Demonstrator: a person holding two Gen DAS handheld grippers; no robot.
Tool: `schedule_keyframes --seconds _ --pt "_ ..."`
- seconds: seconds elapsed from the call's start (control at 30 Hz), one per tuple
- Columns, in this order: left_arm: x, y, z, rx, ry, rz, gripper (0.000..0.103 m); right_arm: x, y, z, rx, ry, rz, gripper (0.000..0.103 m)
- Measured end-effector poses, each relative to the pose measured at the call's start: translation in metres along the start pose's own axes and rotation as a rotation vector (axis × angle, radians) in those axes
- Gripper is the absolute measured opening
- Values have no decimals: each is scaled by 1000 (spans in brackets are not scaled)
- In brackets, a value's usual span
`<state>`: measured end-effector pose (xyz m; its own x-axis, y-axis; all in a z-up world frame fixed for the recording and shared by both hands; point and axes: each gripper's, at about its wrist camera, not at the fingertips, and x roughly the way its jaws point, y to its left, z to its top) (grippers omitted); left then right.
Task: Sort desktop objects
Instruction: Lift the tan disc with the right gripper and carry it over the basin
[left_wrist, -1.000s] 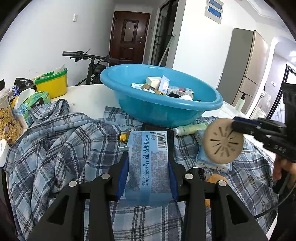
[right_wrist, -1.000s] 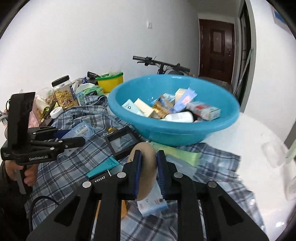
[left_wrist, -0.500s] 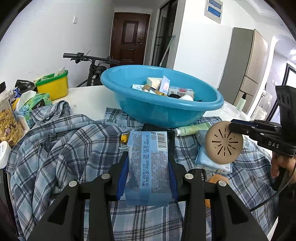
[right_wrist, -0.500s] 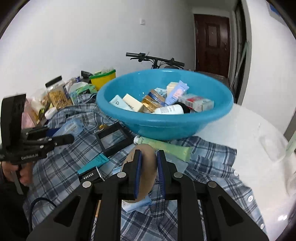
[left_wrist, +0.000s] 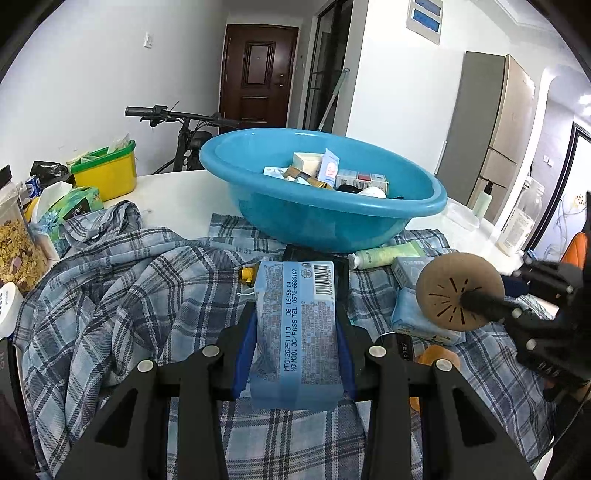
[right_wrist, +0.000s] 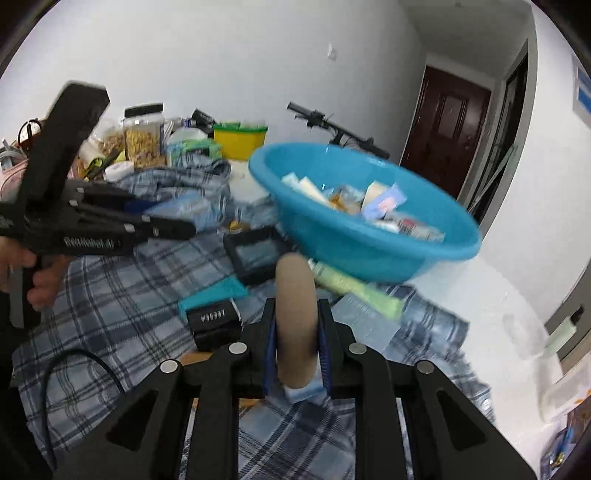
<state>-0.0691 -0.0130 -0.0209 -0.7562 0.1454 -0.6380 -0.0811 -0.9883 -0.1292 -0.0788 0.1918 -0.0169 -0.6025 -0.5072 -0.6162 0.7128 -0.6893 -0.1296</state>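
My left gripper (left_wrist: 295, 321) is shut on a light blue tissue pack (left_wrist: 295, 332), held above the plaid cloth (left_wrist: 122, 295) in front of the blue basin (left_wrist: 321, 218). The basin holds several small boxes and tubes. My right gripper (right_wrist: 295, 317) is shut on a tan round disc (right_wrist: 295, 314) with slits; in the left wrist view the disc (left_wrist: 448, 284) hangs at the right, level with the basin's base. The left gripper also shows in the right wrist view (right_wrist: 177, 230), at the left. The basin (right_wrist: 369, 254) sits ahead of the disc.
On the cloth lie a green tube (left_wrist: 384, 254), a black case (right_wrist: 255, 254), a teal card (right_wrist: 210, 295), a small black box (right_wrist: 214, 325) and another tissue pack (left_wrist: 413, 325). A yellow bin (left_wrist: 107, 173), a cereal jar (right_wrist: 144, 136) and a bicycle (left_wrist: 184, 125) stand at the back left.
My right gripper has swung left with the disc and tilted; its view is blurred by the motion. My left gripper has hardly moved and keeps its hold on the tissue pack.
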Motion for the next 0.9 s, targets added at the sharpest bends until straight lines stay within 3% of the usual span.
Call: schedule_keyframes --seconds 0.2,0.43,0.9 --pt "1 -1 -1 9 5 -3 40 -7 -10 4 78 -46 33 17" --pt "0 -2 -1 9 1 -14 40 -17 -18 20 81 -68 24 16" --pt "-3 -2 1 -6 -14 -30 40 -38 -44 100 52 -169 -12 16"
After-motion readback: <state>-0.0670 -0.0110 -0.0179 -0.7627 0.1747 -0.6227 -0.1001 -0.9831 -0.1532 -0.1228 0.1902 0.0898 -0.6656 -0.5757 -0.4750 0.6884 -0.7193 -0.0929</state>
